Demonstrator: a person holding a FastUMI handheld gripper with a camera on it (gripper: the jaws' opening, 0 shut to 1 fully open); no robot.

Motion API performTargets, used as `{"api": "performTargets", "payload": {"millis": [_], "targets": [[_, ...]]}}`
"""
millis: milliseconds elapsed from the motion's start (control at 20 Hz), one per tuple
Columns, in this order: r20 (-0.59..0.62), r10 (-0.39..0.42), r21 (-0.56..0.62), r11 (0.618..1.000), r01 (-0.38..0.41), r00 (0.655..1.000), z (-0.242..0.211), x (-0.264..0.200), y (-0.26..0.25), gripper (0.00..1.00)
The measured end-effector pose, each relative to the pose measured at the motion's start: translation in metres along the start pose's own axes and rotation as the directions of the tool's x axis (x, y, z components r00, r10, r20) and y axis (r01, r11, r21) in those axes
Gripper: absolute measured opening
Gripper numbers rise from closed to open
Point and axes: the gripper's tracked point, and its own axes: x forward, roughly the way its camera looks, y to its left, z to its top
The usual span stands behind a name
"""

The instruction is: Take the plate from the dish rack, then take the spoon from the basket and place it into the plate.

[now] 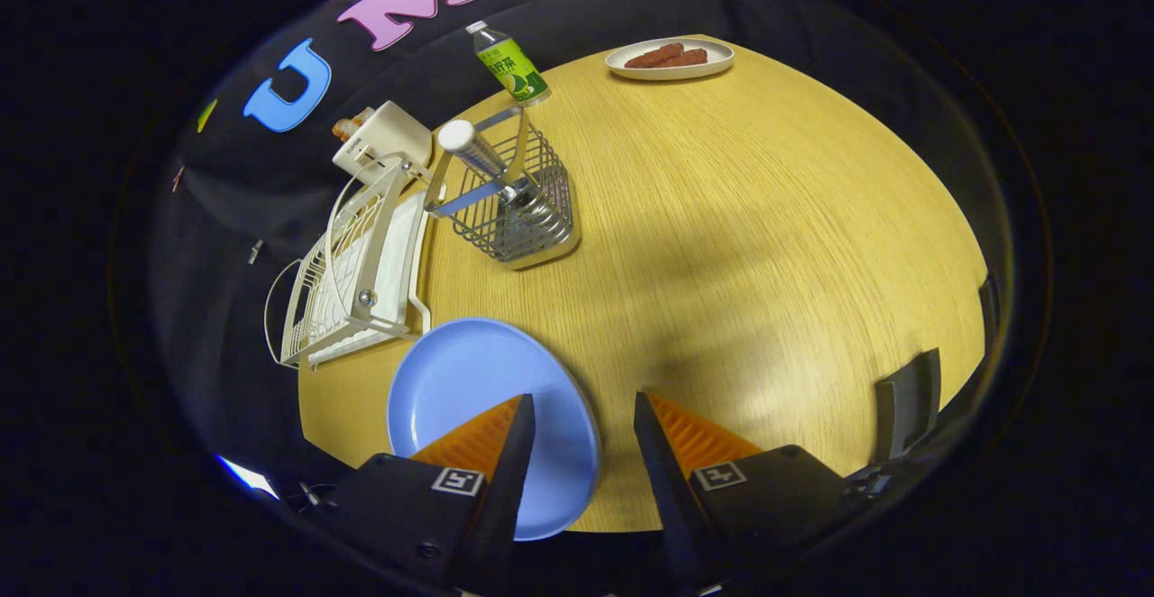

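Observation:
A light blue plate [469,381] lies flat on the round wooden table [739,245], just below the white dish rack [356,277]. My gripper [584,403] is open with nothing between its fingers. The left finger [491,439] hangs over the plate's right part and the right finger [685,439] is over bare table. Beyond the fingers stands a wire basket [523,209] with a white-handled spoon [478,155] leaning out of it toward the rack.
A green drink bottle [509,65] stands behind the basket. A white plate with sausages [669,59] sits at the table's far edge. A white box [383,137] lies behind the rack. A dark chair back [906,403] stands at the table's near right edge.

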Motion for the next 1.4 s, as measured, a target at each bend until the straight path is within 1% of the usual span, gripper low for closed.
{"api": "performTargets", "payload": {"millis": [100, 150, 200, 300, 450, 600, 750, 850, 900, 950, 1050, 1100, 1150, 1250, 1350, 1400], "targets": [[0.039, 0.000, -0.055, 0.999, 0.002, 0.999, 0.011, -0.017, 0.008, 0.82], [0.061, 0.001, -0.088, 0.996, 0.004, 0.998, 0.016, -0.025, 0.014, 0.86], [0.084, 0.006, -0.125, 0.992, 0.004, 0.996, 0.023, -0.035, 0.020, 0.93], [0.140, 0.021, -0.198, 0.980, 0.007, 0.990, 0.040, -0.056, 0.035, 0.98], [0.232, 0.058, -0.305, 0.952, 0.016, 0.971, 0.071, -0.085, 0.061, 0.98], [0.310, 0.104, -0.380, 0.925, 0.023, 0.945, 0.103, -0.105, 0.090, 0.98], [0.330, 0.114, -0.428, 0.903, 0.041, 0.937, 0.127, -0.097, 0.100, 0.98], [0.311, 0.088, -0.436, 0.898, 0.059, 0.946, 0.138, -0.078, 0.097, 0.98], [0.296, 0.060, -0.438, 0.896, 0.079, 0.953, 0.141, -0.069, 0.091, 0.98], [0.280, 0.040, -0.445, 0.891, 0.092, 0.959, 0.143, -0.060, 0.085, 0.97], [0.258, -0.002, -0.463, 0.878, 0.125, 0.966, 0.147, -0.041, 0.072, 0.86], [0.247, -0.021, -0.471, 0.871, 0.139, 0.969, 0.147, -0.034, 0.067, 0.76], [0.234, -0.037, -0.480, 0.864, 0.149, 0.972, 0.146, -0.027, 0.062, 0.74], [0.211, -0.061, -0.490, 0.857, 0.160, 0.975, 0.144, -0.014, 0.053, 0.73], [0.193, -0.072, -0.481, 0.863, 0.158, 0.979, 0.142, -0.007, 0.050, 0.63], [0.187, -0.073, -0.478, 0.865, 0.155, 0.980, 0.142, -0.004, 0.051, 0.55]]}}
